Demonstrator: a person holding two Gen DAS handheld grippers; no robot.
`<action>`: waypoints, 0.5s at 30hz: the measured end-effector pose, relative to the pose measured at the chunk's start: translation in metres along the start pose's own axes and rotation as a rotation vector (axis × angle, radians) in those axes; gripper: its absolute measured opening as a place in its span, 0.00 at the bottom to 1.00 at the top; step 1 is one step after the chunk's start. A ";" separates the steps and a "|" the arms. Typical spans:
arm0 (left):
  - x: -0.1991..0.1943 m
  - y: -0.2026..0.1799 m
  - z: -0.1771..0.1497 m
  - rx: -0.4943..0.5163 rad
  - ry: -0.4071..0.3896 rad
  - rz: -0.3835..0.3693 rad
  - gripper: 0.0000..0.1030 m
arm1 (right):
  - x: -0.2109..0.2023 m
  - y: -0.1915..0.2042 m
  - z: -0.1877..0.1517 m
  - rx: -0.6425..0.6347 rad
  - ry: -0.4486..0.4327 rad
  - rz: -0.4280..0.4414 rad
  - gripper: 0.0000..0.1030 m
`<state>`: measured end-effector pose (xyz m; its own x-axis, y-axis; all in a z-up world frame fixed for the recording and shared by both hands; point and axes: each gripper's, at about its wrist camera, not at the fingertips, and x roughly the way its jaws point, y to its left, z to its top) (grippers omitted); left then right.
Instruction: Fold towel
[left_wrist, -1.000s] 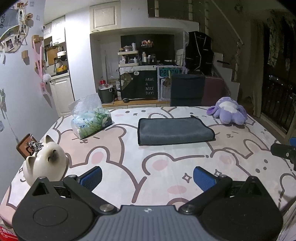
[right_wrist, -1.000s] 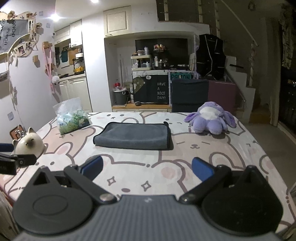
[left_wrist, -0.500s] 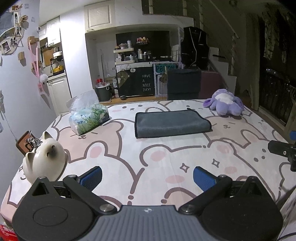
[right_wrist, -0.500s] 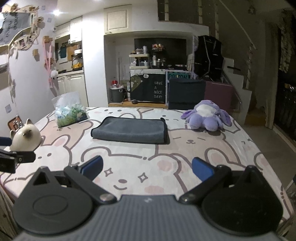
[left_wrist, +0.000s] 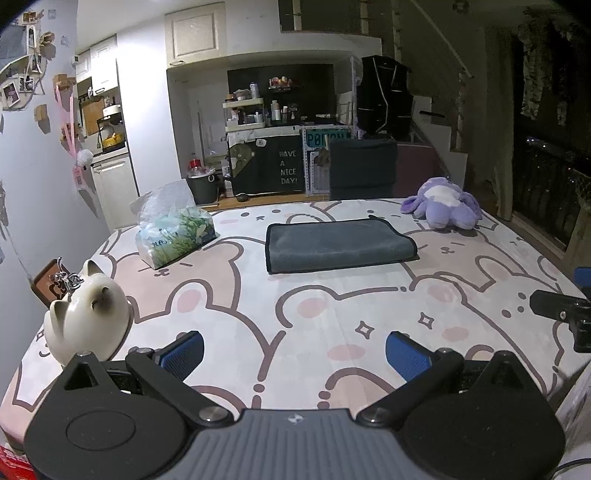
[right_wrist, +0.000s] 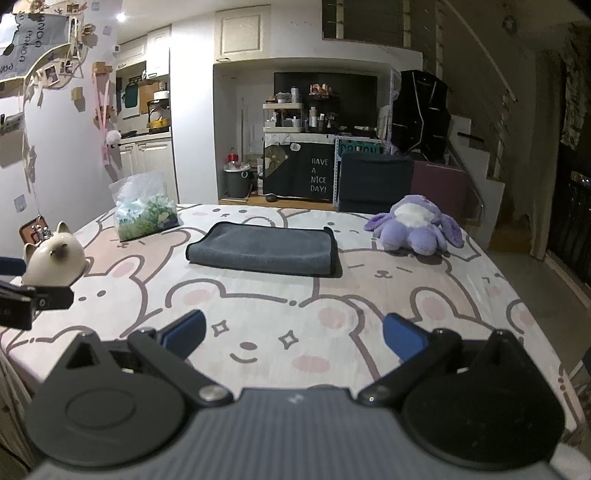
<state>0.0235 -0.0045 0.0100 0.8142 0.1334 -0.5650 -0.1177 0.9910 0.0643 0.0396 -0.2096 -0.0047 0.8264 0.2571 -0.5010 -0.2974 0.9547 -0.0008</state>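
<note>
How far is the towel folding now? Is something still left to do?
The grey towel already lies as a neat folded rectangle on the bunny-print tablecloth, between the tissue pack and the purple plush. Nothing is in hand: the left tool and the right tool are open, empty and well short of it. Whether another fold is wanted, I cannot tell.

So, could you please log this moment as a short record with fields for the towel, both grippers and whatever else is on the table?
towel: grey towel, already folded into a flat rectangle, lying mid-table
left gripper: open, empty, low over the near edge, apart from the towel
right gripper: open, empty, likewise short of the towel
table: bunny-print cloth
left of towel: plastic bag; cat figurine nearer the left edge
right of towel: purple plush
contact: neither gripper touches anything
</note>
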 end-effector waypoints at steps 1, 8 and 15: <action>0.000 0.000 0.000 0.001 -0.001 0.002 1.00 | 0.000 0.000 0.000 0.001 0.000 0.002 1.00; 0.000 0.000 -0.001 0.001 -0.002 0.004 1.00 | 0.000 0.001 -0.002 -0.009 -0.002 0.005 1.00; -0.001 0.000 -0.002 -0.002 -0.003 0.004 1.00 | 0.002 0.000 -0.002 -0.003 -0.001 0.001 1.00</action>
<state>0.0216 -0.0044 0.0094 0.8152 0.1377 -0.5626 -0.1222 0.9904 0.0653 0.0397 -0.2093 -0.0075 0.8265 0.2583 -0.5002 -0.2996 0.9541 -0.0024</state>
